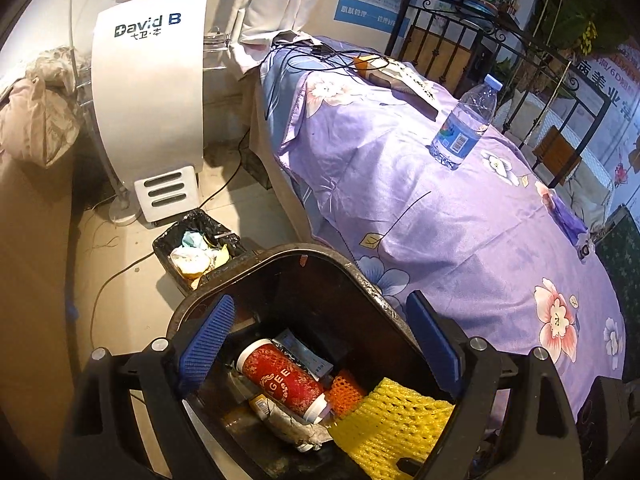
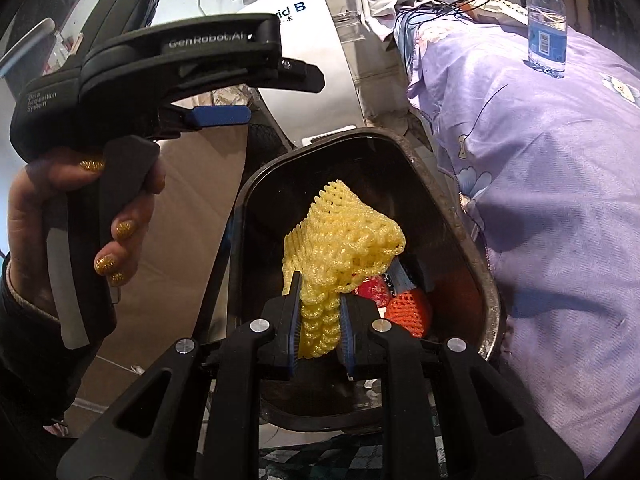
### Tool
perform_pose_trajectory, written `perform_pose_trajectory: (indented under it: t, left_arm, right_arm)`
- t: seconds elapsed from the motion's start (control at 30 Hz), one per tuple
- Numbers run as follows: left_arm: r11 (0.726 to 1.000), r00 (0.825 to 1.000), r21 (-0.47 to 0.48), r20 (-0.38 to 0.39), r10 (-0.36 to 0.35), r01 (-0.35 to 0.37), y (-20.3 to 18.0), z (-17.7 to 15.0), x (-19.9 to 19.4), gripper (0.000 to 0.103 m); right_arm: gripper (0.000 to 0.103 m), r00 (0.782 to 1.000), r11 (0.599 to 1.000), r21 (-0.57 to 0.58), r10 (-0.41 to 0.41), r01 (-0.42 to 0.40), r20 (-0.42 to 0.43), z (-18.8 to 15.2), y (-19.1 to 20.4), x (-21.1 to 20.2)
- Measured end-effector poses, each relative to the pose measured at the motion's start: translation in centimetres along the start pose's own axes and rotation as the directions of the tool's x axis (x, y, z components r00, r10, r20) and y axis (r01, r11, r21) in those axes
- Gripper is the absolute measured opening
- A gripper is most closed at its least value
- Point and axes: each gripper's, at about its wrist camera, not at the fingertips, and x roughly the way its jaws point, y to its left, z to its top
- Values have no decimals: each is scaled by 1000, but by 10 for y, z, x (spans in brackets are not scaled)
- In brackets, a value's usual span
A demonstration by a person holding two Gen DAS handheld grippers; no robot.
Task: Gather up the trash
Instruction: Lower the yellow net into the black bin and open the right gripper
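Drop step: right hand-held gripper (image 2: 320,322) clamps the yellow foam net (image 2: 340,240) over the dark bin (image 2: 476,264), left hand-held gripper (image 1: 320,340) empty and wide; next, release, then the bottle (image 1: 464,124) on the bed (image 1: 440,220).

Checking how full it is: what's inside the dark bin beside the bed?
Inside the dark bin: a red paper cup lying on its side, orange foam net, crumpled wrappers, and a yellow foam net held by the right gripper. The net hides whatever lies beneath it.
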Motion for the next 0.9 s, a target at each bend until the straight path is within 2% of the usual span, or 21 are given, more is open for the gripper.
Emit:
perform_pose_trajectory:
  t: [0.37,0.4,0.47,0.53,0.7,0.9]
  left_arm:
    - [1000,1000,-24,12,11,-10,10,6,1,86]
    - [1000,1000,-27,12,9,-9,10,7,1,86]
    - [1000,1000,-22,12,12,-12,11,7,2,86]
    - [1000,1000,-16,6,13,-13,10,6,4,86]
    - [1000,1000,-16,-12,4,-4,10,3,8,86]
    - [1000,1000,-3,-24,-9,9,6,2,9,86]
  right_arm:
    - [20,997,1000,-14,3,-4,-72,7,4,32]
    - [23,997,1000,-7,8,-8,-77,7,4,34]
    - [38,996,1000,7,19,-18,-82,8,2,37]
    - [66,997,1000,12,10,-10,-73,6,4,37]
    - [77,998,1000,4,13,-13,-63,3,7,33]
    - [80,999,1000,-12,7,-7,-33,1,8,22]
